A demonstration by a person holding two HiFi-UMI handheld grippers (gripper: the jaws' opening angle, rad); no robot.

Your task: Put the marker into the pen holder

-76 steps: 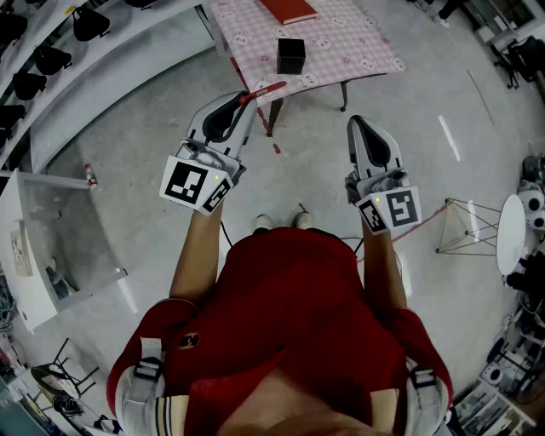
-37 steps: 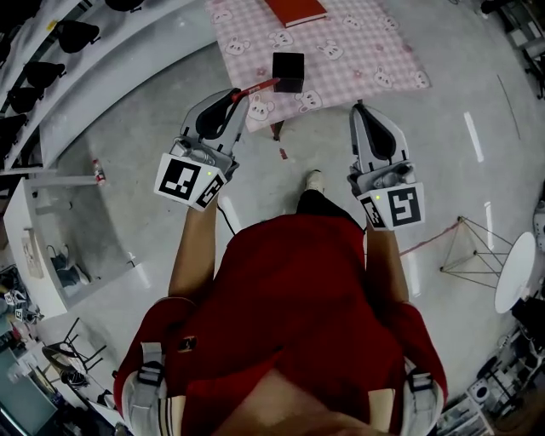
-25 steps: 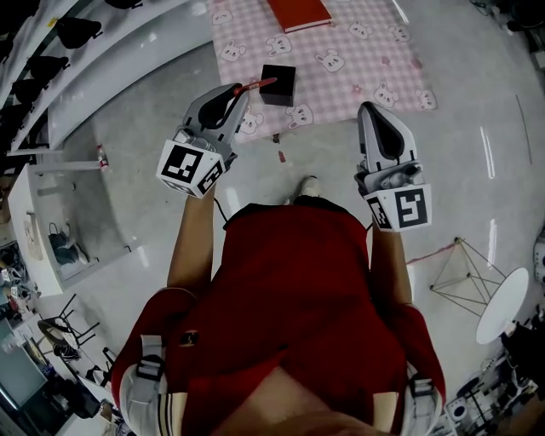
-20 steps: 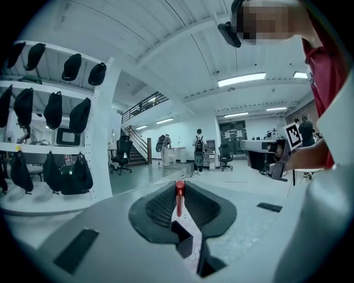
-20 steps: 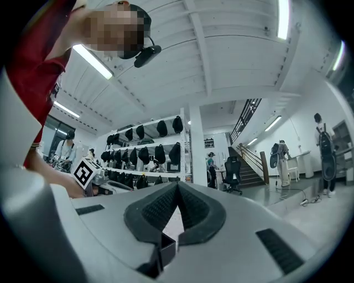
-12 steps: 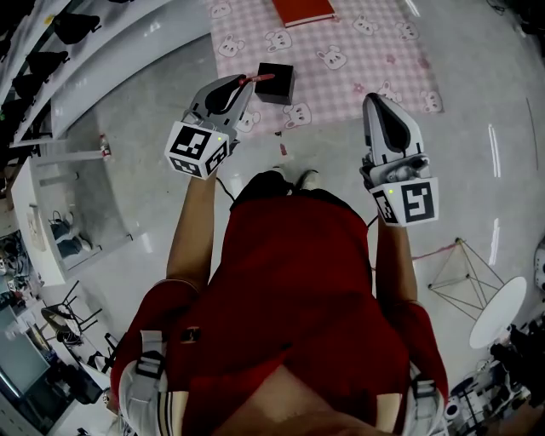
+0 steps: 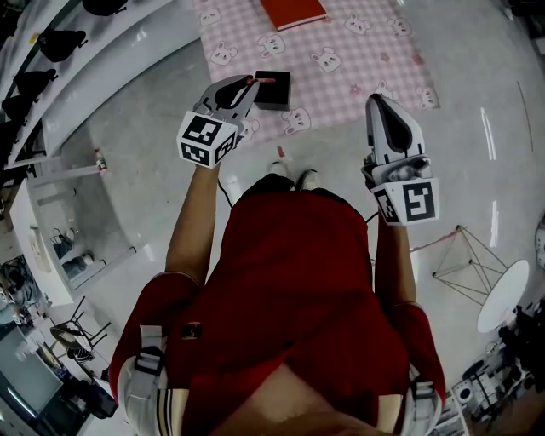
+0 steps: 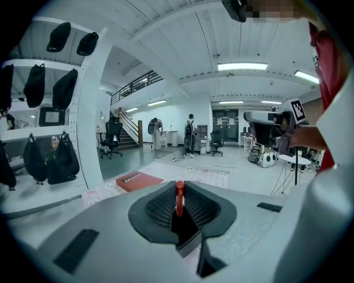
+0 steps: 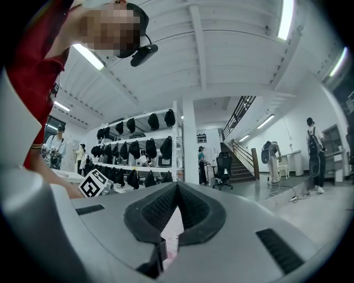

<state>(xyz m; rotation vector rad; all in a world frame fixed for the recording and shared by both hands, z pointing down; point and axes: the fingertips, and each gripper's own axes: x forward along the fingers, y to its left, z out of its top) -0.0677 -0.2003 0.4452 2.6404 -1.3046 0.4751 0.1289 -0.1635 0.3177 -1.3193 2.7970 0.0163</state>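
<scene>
My left gripper (image 7: 246,83) is shut on the red marker (image 7: 255,81), which sticks out ahead of the jaws. In the head view its tip is at the near left edge of the black square pen holder (image 7: 273,89), which stands on the pink checked table (image 7: 358,51). The left gripper view shows the marker (image 8: 179,199) upright between the pads, with the pen holder (image 8: 186,231) right below. My right gripper (image 7: 378,102) hovers over the table's near right part, shut with nothing in it; in its own view the right gripper (image 9: 177,185) shows pink cloth under the pads.
A red book (image 7: 292,10) lies at the table's far side and also shows as the red book (image 8: 138,181). White shelving with black bags (image 7: 51,51) runs along the left. A wire stand (image 7: 464,255) and a round white table (image 7: 502,298) are on the floor at right.
The person has walked up to the table. My left gripper has carried the marker forward until it reaches the pen holder. The right gripper has kept its pose beside it.
</scene>
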